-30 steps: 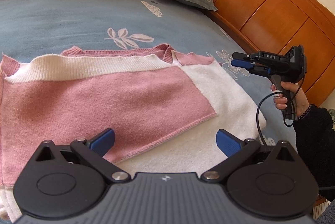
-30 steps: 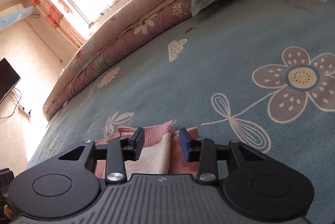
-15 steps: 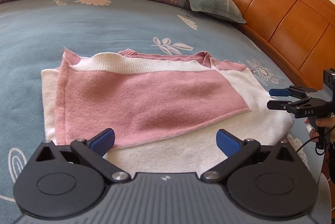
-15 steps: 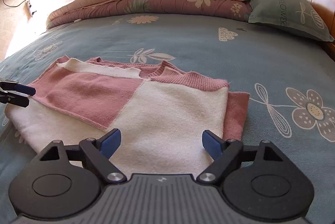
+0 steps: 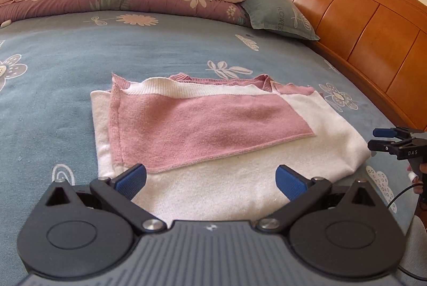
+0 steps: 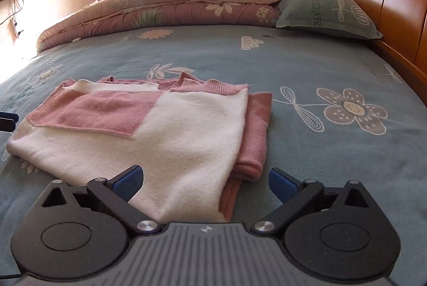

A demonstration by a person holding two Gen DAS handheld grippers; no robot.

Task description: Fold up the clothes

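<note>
A fuzzy pink-and-white knit sweater [image 5: 208,131] lies folded into a rectangle on a blue sheet [image 6: 307,67]. It sits just ahead of the left gripper [image 5: 210,177] and right gripper [image 6: 205,180]. Both are spread wide, holding nothing.

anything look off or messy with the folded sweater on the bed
Slightly uneven, nothing damaged. The pink and white sweater is folded, but a pink layer sticks out from under the white panel on its right side, and the pink sleeve lies slanted across the top. Both hand-held grippers are open and holding nothing.
</note>
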